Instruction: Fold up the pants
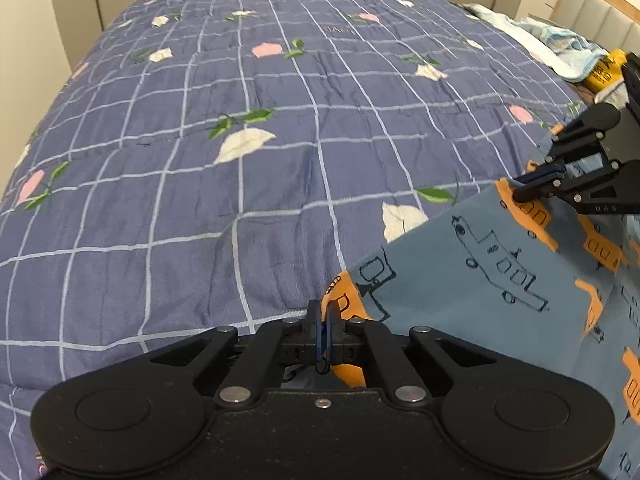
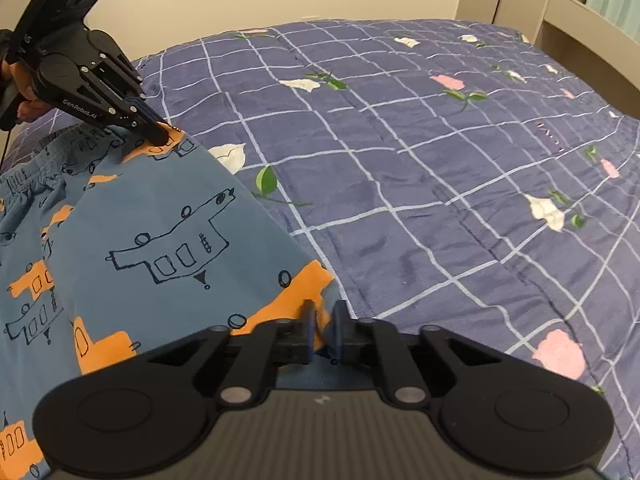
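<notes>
Pinching only thin edge fabric of the pants (image 2: 160, 216), both the left tool (image 1: 323, 316) and right tool (image 2: 323, 320), clamped tight, could lose it when lifting off the bed (image 1: 240, 100)

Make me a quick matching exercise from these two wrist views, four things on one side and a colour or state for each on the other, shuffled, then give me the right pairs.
Things:
1. pants
2. bedspread
3. left gripper
4. packet

Descriptions:
A. yellow, at the far right edge of the bed
B. purple-blue with a white grid and flowers
C. blue with orange and outlined vehicles
D. shut on an orange-printed corner of cloth

Pairs: 1-C, 2-B, 3-D, 4-A
</notes>
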Tool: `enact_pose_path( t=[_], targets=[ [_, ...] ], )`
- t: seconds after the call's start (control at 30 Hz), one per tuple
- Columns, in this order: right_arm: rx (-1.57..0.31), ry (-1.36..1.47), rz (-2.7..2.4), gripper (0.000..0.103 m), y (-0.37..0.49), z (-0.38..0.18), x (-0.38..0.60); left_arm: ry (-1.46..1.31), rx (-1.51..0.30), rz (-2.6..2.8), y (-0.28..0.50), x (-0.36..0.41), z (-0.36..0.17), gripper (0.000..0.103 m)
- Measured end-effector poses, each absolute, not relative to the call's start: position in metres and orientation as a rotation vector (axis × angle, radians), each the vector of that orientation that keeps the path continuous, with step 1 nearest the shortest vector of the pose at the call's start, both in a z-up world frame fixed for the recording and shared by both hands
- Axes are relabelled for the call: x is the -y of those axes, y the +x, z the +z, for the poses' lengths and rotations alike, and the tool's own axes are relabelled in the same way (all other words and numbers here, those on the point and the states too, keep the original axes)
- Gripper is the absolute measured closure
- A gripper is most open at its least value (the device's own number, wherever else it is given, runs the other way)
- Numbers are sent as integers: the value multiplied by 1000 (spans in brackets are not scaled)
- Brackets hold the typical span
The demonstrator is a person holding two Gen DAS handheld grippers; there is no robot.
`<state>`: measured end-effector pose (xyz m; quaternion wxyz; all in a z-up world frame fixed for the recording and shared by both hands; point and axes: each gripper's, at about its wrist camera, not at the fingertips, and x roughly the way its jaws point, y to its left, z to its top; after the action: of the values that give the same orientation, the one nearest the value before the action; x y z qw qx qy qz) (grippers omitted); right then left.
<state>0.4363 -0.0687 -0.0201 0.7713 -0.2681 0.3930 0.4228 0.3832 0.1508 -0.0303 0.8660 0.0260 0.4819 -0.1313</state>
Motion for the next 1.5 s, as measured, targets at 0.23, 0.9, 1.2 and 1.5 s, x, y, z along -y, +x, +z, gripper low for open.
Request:
enact_pose_path(
  t=[0.23,0.9,1.2,1.5],
  targets=[
    [-719,-614,791,100,429,-3,60,98,-905,-210,376,-147,-6,103],
    [-593,-570,676,100,407,22,55,108,-724,-174,339,-148,23,103],
    [-489,-509,662,100,321,62,93,205,-546,-246,250,-125,56,103],
    [-451,-471,609,100,213,52,128,251,-541,-344,161,-97,45,103]
  ],
)
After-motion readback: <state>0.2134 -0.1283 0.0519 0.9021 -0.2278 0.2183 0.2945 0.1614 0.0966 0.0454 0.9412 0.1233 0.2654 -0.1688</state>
